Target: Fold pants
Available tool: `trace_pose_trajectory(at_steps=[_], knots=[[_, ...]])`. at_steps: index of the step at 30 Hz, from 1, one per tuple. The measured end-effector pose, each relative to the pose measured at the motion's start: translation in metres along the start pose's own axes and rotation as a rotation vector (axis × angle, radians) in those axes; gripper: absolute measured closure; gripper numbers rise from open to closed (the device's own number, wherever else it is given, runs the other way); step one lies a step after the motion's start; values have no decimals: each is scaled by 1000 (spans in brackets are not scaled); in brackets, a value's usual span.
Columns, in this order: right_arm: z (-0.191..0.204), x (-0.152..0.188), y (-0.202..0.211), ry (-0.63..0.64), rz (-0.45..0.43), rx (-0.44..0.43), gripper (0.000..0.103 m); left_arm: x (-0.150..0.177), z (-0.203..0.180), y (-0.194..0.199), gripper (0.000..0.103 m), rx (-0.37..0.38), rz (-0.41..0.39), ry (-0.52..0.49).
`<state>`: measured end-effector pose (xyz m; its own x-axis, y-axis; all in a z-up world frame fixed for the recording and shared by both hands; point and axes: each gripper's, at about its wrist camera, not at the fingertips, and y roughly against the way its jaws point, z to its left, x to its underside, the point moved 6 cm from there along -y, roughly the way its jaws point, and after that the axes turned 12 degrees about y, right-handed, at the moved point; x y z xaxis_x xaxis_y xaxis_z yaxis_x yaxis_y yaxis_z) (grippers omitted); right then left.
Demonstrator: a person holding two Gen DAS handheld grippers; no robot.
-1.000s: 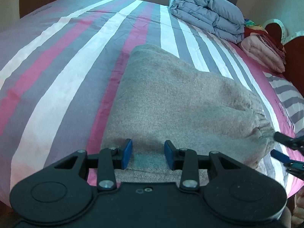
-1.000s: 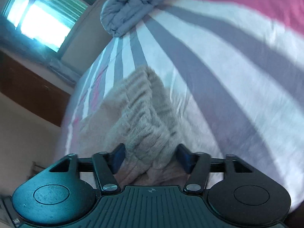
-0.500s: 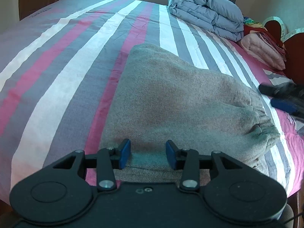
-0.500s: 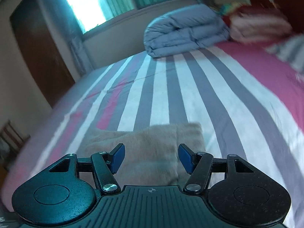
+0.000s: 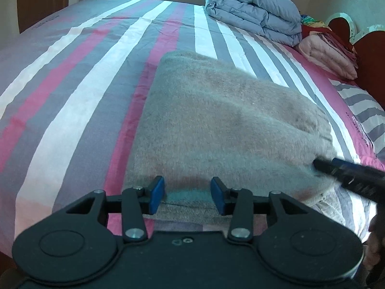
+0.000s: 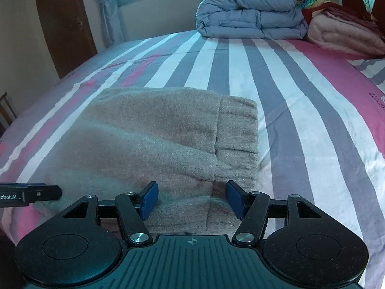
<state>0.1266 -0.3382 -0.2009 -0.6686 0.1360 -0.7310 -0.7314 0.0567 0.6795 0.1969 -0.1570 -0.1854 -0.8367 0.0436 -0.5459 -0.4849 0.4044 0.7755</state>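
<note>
Bed [image 5: 72, 77]: striped sheet in grey, white and pink, filling most of both views. The right wrist view alone shows the window at the top edge, the curtain and the brown door [image 6: 62, 24] at upper left.

Duvet [image 5: 252, 16]: grey-blue, folded in a thick bundle at the far end of the bed, upper right in the left wrist view, top centre in the right wrist view. Just beside it, a pink folded blanket [image 5: 327, 57] with darker red cloth on top; behind these a dark red headboard [image 5: 368, 55].

Pants [image 5: 228, 130]: fuzzy grey-brown, folded into a broad flat pad lying on the sheet at centre frame in both views. The right wrist view shows the gathered waistband [image 6: 237, 130] stacked in layers along the pad's right edge; in the left wrist view that end is blurred.

Left gripper [image 5: 187, 193]: bottom centre of its own view, jaws parted and just now widening, blue pads apart over the near edge of the pants, not pinching the cloth. Its side shows at lower left in the right wrist view.

Right gripper [image 6: 191, 200]: jaws spread wide over the near end of the pants, close to the waistband seam, nothing pinched. It appears as a blurred dark bar at lower right in the left wrist view.
</note>
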Motion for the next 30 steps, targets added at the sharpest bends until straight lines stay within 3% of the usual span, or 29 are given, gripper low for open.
trace_pose_trajectory(at_steps=[4,8,10,14,19,21,23,25,28,30], knots=[[10,-17,38,-67,-97,-24,41,4,-2,-3,69,-15,5,-21],[17,7,15,50,5,40,41,8,-4,-4,69,-13,10,-42],[16,15,10,92,3,71,38,10,-7,-2,69,-25,0,-73],[14,5,12,92,17,53,37,1,-7,9,69,-21,-11,-62],[6,-13,40,-24,-113,34,36,-9,-18,9,69,-8,-26,-88],[12,-8,33,12,-79,43,36,0,-16,-7,69,-19,32,-88],[19,11,14,105,7,97,36,10,-13,-12,69,-22,21,-90],[20,26,4,130,16,135,27,14,-16,-9,68,-32,2,-117],[15,25,2,106,14,127,25,14,-13,-10,68,-26,4,-98],[5,28,-7,63,47,118,12,14,-11,-11,68,-22,8,-95]])
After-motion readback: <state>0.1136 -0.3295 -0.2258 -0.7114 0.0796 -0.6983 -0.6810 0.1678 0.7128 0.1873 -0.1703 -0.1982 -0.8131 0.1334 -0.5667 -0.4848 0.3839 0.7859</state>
